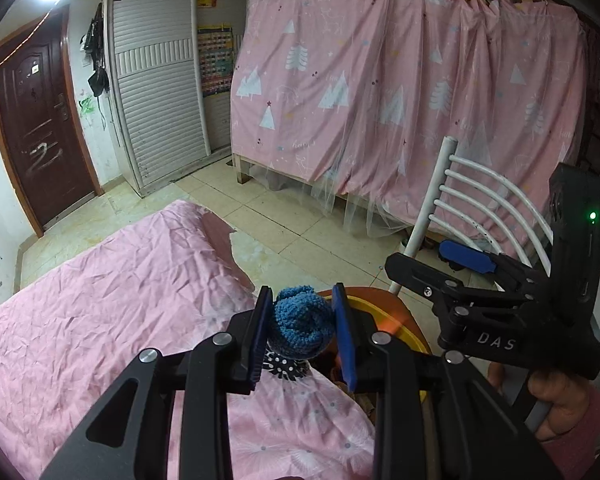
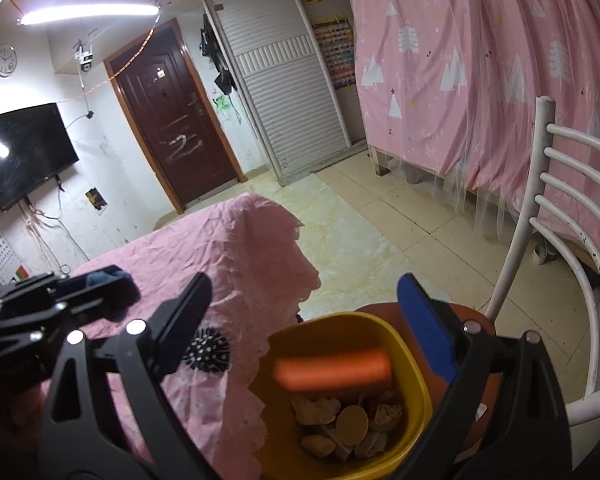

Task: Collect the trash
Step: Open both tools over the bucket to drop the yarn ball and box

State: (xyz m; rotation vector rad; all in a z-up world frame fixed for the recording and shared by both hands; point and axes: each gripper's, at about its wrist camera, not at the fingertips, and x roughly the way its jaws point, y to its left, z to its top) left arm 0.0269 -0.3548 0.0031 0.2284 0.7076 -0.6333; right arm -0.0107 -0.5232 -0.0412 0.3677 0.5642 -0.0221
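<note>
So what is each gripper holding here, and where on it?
The left gripper pinches a blue knitted ball by its two sides. The right gripper is open and holds nothing.

Ahead of the gripper hangs a pink curtain point(image 1: 400, 92) printed with white trees, over a bed frame. Left of it stands a white slatted wardrobe point(image 1: 156, 80), then a dark brown door point(image 1: 40, 120). A white chair point(image 2: 572, 216) with curved back bars stands to the right. Far left on the wall hang a black TV point(image 2: 24, 152) and a round clock point(image 2: 4, 60). Below, a wrinkled pink cloth point(image 1: 112, 300) covers the bench over a pale tiled floor point(image 1: 292, 220)
</note>
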